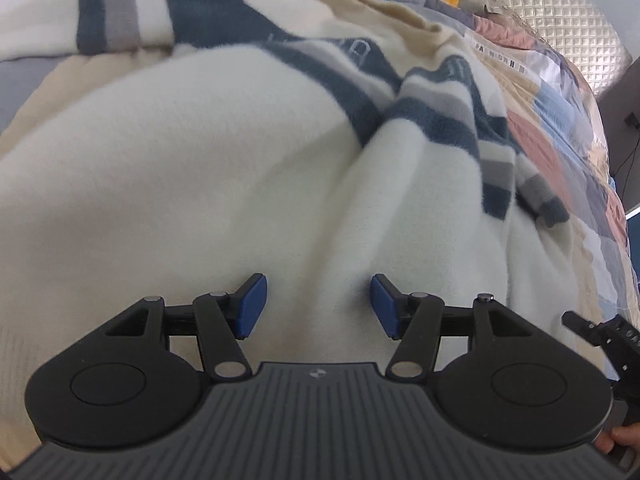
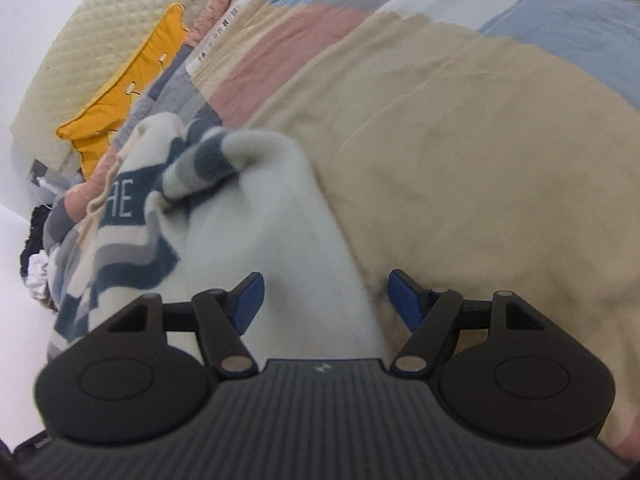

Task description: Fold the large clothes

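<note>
A fluffy white sweater [image 1: 224, 168] with dark blue and grey stripes lies spread on a patchwork bed cover [image 1: 568, 132]. Its striped sleeve [image 1: 492, 152] is folded over the body at the right. My left gripper [image 1: 319, 306] hovers low over the plain white lower part, open, with nothing between its blue pads. In the right wrist view the same sweater [image 2: 276, 236] runs up the left half, stripes and letters showing. My right gripper [image 2: 326, 302] is open over the sweater's right edge, where white fleece meets the beige bed cover [image 2: 480, 184].
A yellow cushion [image 2: 120, 96] and a quilted cream headboard [image 2: 96, 40] stand at the far end of the bed. Dark and white clothes [image 2: 36, 240] are piled at the left edge. The right gripper's black frame [image 1: 608, 336] and a hand [image 1: 620, 438] show at the left view's right edge.
</note>
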A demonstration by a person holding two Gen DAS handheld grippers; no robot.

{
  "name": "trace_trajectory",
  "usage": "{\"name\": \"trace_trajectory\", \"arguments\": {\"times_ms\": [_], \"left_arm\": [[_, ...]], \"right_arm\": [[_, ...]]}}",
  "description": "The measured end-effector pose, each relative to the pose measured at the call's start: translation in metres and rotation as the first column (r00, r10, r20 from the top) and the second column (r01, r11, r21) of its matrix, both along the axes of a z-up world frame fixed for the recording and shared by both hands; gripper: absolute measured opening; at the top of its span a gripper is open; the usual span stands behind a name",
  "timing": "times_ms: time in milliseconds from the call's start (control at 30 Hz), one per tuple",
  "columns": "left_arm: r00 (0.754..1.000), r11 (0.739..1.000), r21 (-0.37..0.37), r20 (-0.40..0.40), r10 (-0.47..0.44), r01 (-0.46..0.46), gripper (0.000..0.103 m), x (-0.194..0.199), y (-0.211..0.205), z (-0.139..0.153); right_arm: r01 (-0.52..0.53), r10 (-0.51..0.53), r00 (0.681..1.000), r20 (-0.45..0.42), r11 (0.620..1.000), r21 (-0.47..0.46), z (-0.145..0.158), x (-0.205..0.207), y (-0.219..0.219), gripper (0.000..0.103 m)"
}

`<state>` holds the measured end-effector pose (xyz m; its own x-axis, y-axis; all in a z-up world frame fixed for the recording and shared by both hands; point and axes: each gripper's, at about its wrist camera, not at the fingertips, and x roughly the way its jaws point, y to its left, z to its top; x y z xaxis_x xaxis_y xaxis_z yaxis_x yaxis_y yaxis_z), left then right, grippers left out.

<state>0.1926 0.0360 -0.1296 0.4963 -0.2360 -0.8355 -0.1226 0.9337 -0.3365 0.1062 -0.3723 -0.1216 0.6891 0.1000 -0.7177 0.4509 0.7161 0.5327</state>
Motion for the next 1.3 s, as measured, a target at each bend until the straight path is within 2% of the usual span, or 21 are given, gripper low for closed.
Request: {"name": "trace_trajectory", "arguments": {"times_ms": [100, 200, 233, 333, 433, 467, 500, 667, 700, 733, 800, 900, 967, 1033, 1100, 1167, 1233, 1300], "left_arm": [[1.000, 1.000, 0.010, 0.011, 0.001, -0.001, 0.064, -0.001, -0.003, -0.001], [1.000, 1.000, -0.003, 0.012, 0.020, -0.020, 0.064, -0.006, -0.003, 0.000], [1.000, 1.000, -0.008, 0.014, 0.026, -0.026, 0.064, -0.009, -0.001, 0.002], [1.000, 1.000, 0.000, 0.016, 0.013, -0.013, 0.064, -0.012, 0.002, 0.004], [1.000, 1.000, -0.010, 0.015, 0.015, -0.015, 0.064, -0.012, 0.006, 0.003], [1.000, 1.000, -0.017, 0.013, 0.019, -0.019, 0.064, -0.012, 0.007, 0.002], [1.000, 1.000, -0.018, 0.014, 0.019, -0.019, 0.064, -0.013, 0.007, 0.002], [1.000, 0.999, -0.031, 0.016, 0.017, -0.017, 0.064, -0.016, 0.011, 0.003], [1.000, 0.999, -0.037, 0.014, 0.019, -0.019, 0.064, -0.017, 0.011, 0.003], [1.000, 0.999, -0.043, 0.012, 0.021, -0.021, 0.064, -0.017, 0.013, 0.003], [1.000, 0.998, -0.060, 0.007, 0.030, -0.030, 0.064, -0.017, 0.016, 0.004], [0.999, 0.995, -0.087, -0.006, 0.053, -0.054, 0.064, -0.016, 0.020, 0.004], [0.997, 0.990, -0.123, -0.030, 0.068, -0.071, 0.064, -0.016, 0.022, 0.004], [0.996, 0.976, -0.199, -0.034, 0.078, -0.083, 0.064, -0.019, 0.027, 0.006], [0.996, 0.968, -0.234, -0.021, 0.084, -0.086, 0.064, -0.023, 0.029, 0.011], [0.997, 0.970, -0.231, 0.000, 0.081, -0.079, 0.064, -0.026, 0.029, 0.016], [0.997, 0.975, -0.213, 0.012, 0.071, -0.066, 0.064, -0.027, 0.027, 0.020], [0.998, 0.973, -0.221, 0.022, 0.066, -0.059, 0.064, -0.027, 0.026, 0.023]], "right_arm": [[-0.048, 0.043, 0.998, 0.055, 0.996, 0.076, 0.001, -0.003, 0.002, 0.072], [-0.145, 0.122, 0.983, 0.134, 0.973, 0.177, 0.002, -0.003, 0.008, 0.070], [-0.172, 0.147, 0.978, 0.146, 0.970, 0.174, 0.003, -0.003, 0.012, 0.070], [-0.210, 0.196, 0.972, 0.129, 0.972, 0.104, 0.004, 0.000, 0.024, 0.059], [-0.205, 0.200, 0.977, 0.067, 0.976, 0.079, -0.003, 0.005, 0.028, 0.038], [-0.197, 0.194, 0.980, 0.050, 0.979, 0.058, -0.004, 0.006, 0.029, 0.025], [-0.187, 0.186, 0.982, 0.034, 0.982, 0.036, -0.004, 0.007, 0.029, 0.018], [-0.181, 0.181, 0.984, -0.006, 0.983, -0.031, 0.006, 0.008, 0.021, 0.012], [-0.190, 0.188, 0.982, -0.035, 0.978, -0.084, 0.012, 0.010, 0.020, 0.012], [-0.211, 0.202, 0.977, -0.070, 0.962, -0.175, 0.021, 0.012, 0.021, 0.012], [-0.276, 0.251, 0.961, -0.118, 0.905, -0.323, 0.040, 0.017, 0.021, 0.012], [-0.319, 0.265, 0.948, -0.179, 0.801, -0.507, 0.065, 0.024, 0.008, 0.012], [-0.337, 0.252, 0.941, -0.224, 0.720, -0.606, 0.077, 0.035, -0.004, 0.012], [-0.347, 0.233, 0.938, -0.257, 0.621, -0.703, 0.090, 0.050, -0.015, 0.012], [-0.341, 0.206, 0.940, -0.272, 0.534, -0.774, 0.105, 0.070, -0.026, 0.012], [-0.321, 0.175, 0.947, -0.269, 0.475, -0.819, 0.122, 0.092, -0.038, 0.012], [-0.312, 0.150, 0.950, -0.275, 0.390, -0.866, 0.139, 0.117, -0.045, 0.011], [-0.272, 0.117, 0.962, -0.246, 0.349, -0.897, 0.160, 0.138, -0.054, 0.011]]}}
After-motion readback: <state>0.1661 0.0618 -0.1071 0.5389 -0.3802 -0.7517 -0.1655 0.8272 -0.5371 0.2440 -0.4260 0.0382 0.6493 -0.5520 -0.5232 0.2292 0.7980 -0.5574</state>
